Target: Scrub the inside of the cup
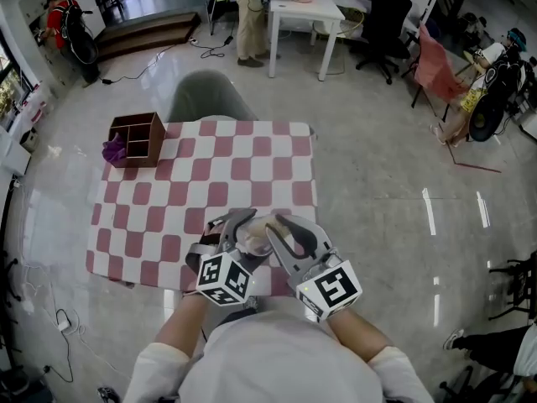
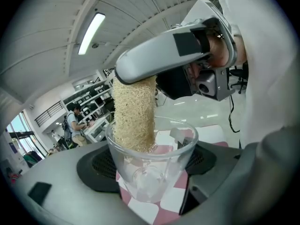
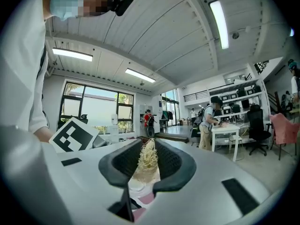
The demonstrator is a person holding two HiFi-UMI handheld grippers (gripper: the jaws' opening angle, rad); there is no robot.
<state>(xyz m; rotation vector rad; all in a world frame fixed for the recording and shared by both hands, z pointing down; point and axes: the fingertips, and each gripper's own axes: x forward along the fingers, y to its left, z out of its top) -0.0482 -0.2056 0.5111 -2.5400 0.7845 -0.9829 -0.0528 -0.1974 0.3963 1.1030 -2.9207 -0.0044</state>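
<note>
**Sponge Meets Glass Over Checked Table**

A person holds 2 grippers close together just in front of the body, above the near edge of a table (image 1: 210,175) covered in a red-and-white checked cloth. The left gripper (image 1: 231,225) has its jaws clamped on the sides of a clear glass cup (image 2: 152,168), whose open mouth faces the right gripper (image 1: 281,233). That gripper's jaws are pinched tight on the upper end of a tan loofah sponge (image 2: 134,114). The sponge hangs down into the cup. Its lower end is inside the rim, toward the left wall as the left gripper view has it, and stops short of the bottom. In the right gripper view the sponge shows as a thin strip squeezed between the 2 dark pads. At the table's far left corner stands a brown wooden box (image 1: 138,138) with compartments, something purple (image 1: 114,149) in its left side. Beyond it, a person stands at a white table (image 1: 306,11).
</note>
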